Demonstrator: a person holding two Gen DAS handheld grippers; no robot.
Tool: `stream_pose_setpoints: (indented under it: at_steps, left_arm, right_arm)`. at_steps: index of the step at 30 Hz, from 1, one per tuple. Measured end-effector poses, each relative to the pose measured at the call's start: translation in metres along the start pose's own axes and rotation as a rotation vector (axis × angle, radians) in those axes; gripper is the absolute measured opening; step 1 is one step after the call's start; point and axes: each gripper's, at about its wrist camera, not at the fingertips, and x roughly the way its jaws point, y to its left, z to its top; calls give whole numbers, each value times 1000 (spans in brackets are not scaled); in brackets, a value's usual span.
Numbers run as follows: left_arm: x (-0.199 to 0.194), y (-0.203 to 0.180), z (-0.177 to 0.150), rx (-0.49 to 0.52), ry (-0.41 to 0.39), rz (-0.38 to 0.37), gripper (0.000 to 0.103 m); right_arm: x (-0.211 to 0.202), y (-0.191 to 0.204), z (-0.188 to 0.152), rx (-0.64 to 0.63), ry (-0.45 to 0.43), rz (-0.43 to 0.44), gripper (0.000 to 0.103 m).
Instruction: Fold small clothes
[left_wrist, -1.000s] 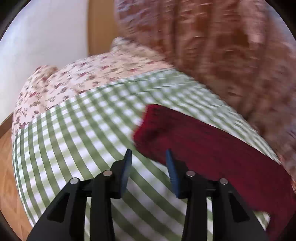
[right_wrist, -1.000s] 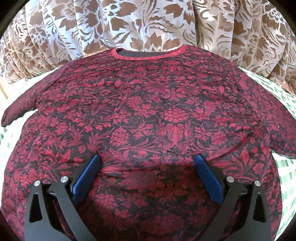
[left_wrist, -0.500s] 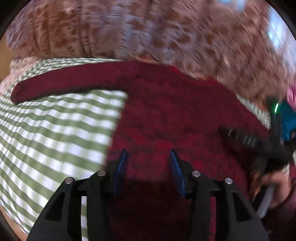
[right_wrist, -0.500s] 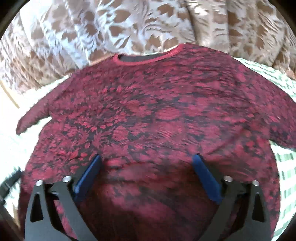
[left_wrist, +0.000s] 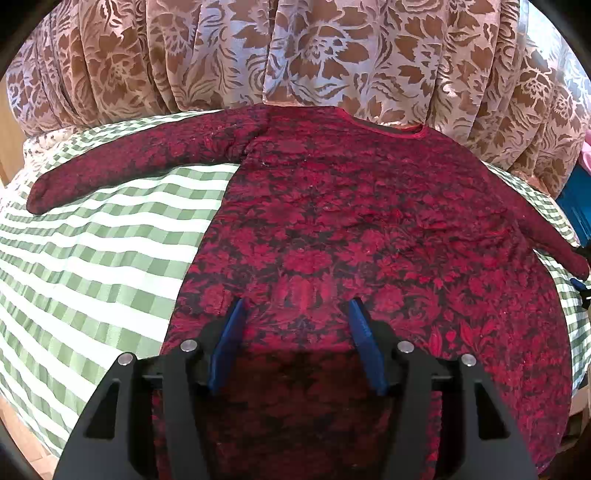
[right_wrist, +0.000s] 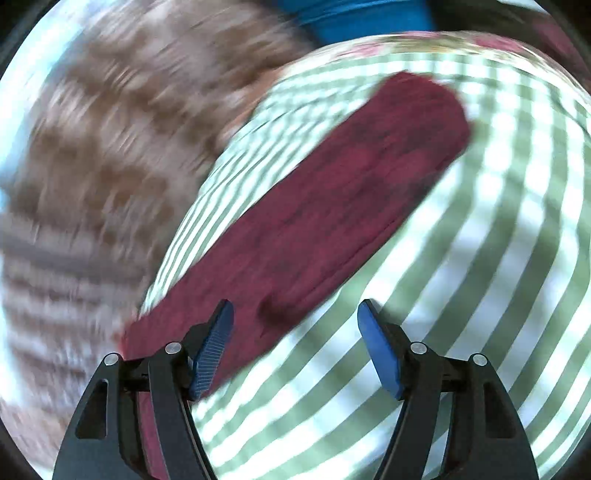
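Observation:
A dark red floral long-sleeved shirt (left_wrist: 354, 229) lies flat on a green-and-white checked sheet (left_wrist: 99, 266), neckline at the far side, both sleeves spread out. My left gripper (left_wrist: 297, 332) hovers over the shirt's lower middle, its jaws opening with nothing between the blue pads. In the blurred right wrist view my right gripper (right_wrist: 295, 339) is over the shirt's sleeve (right_wrist: 332, 199), which runs up and to the right across the sheet (right_wrist: 480, 295). Its jaws are closing, apart, with only the sleeve's edge below them and nothing pinched.
A brown-and-white floral curtain (left_wrist: 295, 55) hangs along the far edge of the bed. A floral pillow or sheet edge (left_wrist: 33, 147) shows at the far left. Something blue (left_wrist: 576, 206) stands at the right. Wooden floor (left_wrist: 22, 435) shows at the lower left.
The left gripper swung from the left sleeve end to over the shirt's body and widened. The right gripper swept from the shirt's middle to the right sleeve, rolling, and narrowed.

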Motion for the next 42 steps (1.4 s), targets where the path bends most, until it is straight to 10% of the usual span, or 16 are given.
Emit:
stream_pose_setpoints:
  at_steps: [3,7,16,25,27,29,35,42]
  left_arm:
    - [1,0,1,-11,3,-2,59]
    - [1,2,3,-21,9,-12,59]
    - [-9,8,9,-72,11,-105,61]
    - [-21,26,20,-112,-16,-161,62]
    - [-22,33,25,-126,-24,-162,63]
    - [-22,41,31,-150,-22,-181,63]
    - [-8,55,58,-203,-27,-230,63]
    - [31,34,113,-233,-11,-273,65]
  right_arm:
    - [8,-14,26,50,-18,-13,56]
    - [14,-4,42,-14,-6,-64,13]
    - [-10,159,14,-389,-38,148,12]
    - [41,337,-157,-735,248,383,12]
    - [53,353,-192,-795,308,380,20]
    - [60,359,-222,-822,401,399,69]
    - [41,315,-214,-721,421,442,72]
    - [18,206,-157,-567,375,300,72]
